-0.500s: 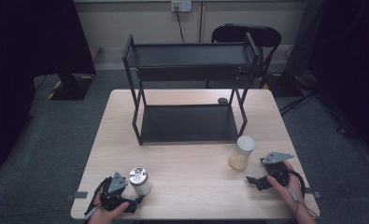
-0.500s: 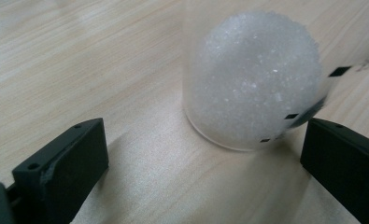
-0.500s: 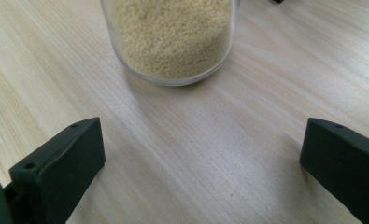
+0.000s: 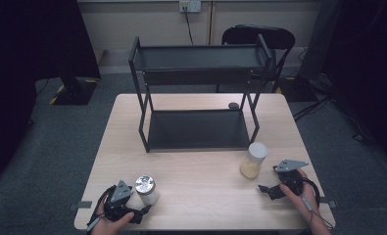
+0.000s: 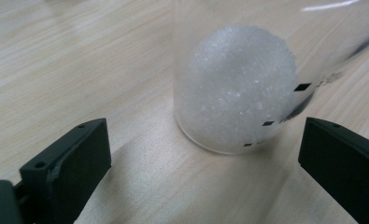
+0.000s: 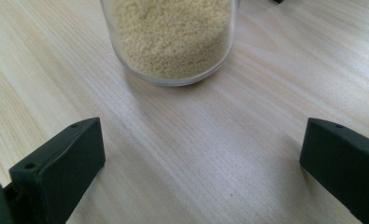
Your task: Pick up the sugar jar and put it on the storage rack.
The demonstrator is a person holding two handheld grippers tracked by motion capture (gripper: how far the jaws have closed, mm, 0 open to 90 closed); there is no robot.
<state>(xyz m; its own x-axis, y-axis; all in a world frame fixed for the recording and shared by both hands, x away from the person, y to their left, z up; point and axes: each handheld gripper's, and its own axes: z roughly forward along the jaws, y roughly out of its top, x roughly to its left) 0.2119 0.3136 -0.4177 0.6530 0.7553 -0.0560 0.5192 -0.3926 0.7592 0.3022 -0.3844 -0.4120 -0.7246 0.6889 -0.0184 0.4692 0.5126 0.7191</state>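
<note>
Both grippers rest low on the near edge of the table (image 4: 196,171), each held in one of the person's hands. Left gripper (image 4: 132,213) sits at the near left corner with its jaws spread wide; in the left gripper view the two black jaws stand apart at either side, and a clear jar (image 5: 238,79) of white grains stands just ahead between them, touching neither. From above, this jar (image 4: 147,190) has a shiny metal lid and stands upright just beside the gripper.

Right gripper (image 4: 269,190) lies at the near right, jaws also wide apart and holding nothing. In the right gripper view a second jar (image 6: 170,39) of yellowish grains stands ahead of the jaws, well clear of both. From above, that jar (image 4: 253,160) wears a white lid and stands upright near the gripper.

Farther back on the table stands a black two-level shelf (image 4: 198,93). A dark chair (image 4: 259,36) stands beyond the table.
</note>
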